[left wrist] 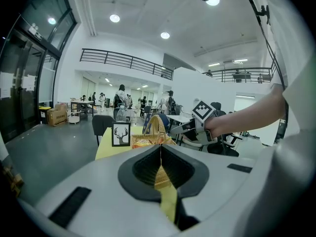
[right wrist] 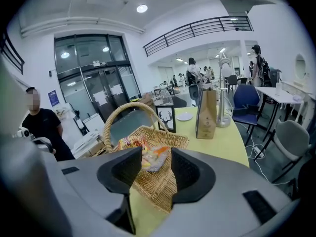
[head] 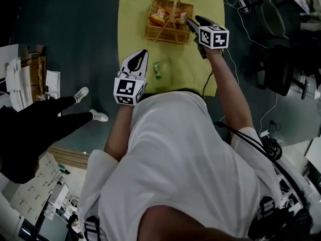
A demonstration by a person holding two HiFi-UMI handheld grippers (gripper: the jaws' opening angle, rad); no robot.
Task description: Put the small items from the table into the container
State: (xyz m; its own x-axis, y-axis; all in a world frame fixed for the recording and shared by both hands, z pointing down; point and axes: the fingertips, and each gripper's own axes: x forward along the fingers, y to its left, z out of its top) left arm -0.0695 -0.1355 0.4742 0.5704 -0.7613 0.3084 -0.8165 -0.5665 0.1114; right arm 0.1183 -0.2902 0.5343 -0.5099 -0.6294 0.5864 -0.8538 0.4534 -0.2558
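- Head view, writing: square black-and-white markers on the cube of each gripper. Print on the packets too small to read.
- Head view, count: one wicker basket (head: 150, 33) on the far part of the yellow table (head: 193, 72), with at least two snack packets (head: 159, 16) inside. One green packet (head: 157, 70) alone on the table top, just beside the left gripper (head: 142, 54) and well apart from the basket.
- Head view, pose: left forearm reaching forward, its tool low over the near part of the table. Right arm stretched further out, right gripper (head: 190, 22) at the basket's right rim, tilted downward.
- Left gripper view: left gripper (left wrist: 160, 154) with jaws pressed together, nothing between them. Ahead, one framed deer picture (left wrist: 121, 134), one clear bottle (left wrist: 121, 114) and the basket (left wrist: 157, 125) with its looped handle. To the right, the right gripper (left wrist: 174, 131) in a hand, marker cube on top.
- Right gripper view: right gripper (right wrist: 153, 164) with jaws well apart, clamped on nothing. One orange-and-yellow packet (right wrist: 154, 157) lying in the basket (right wrist: 170, 141), seen through the gap, pads not pressing on it.
- Right gripper view, behind: one deer picture (right wrist: 165, 118), one brown paper bag (right wrist: 206, 113) with a small label too fine to read, and one white plate (right wrist: 184, 116).
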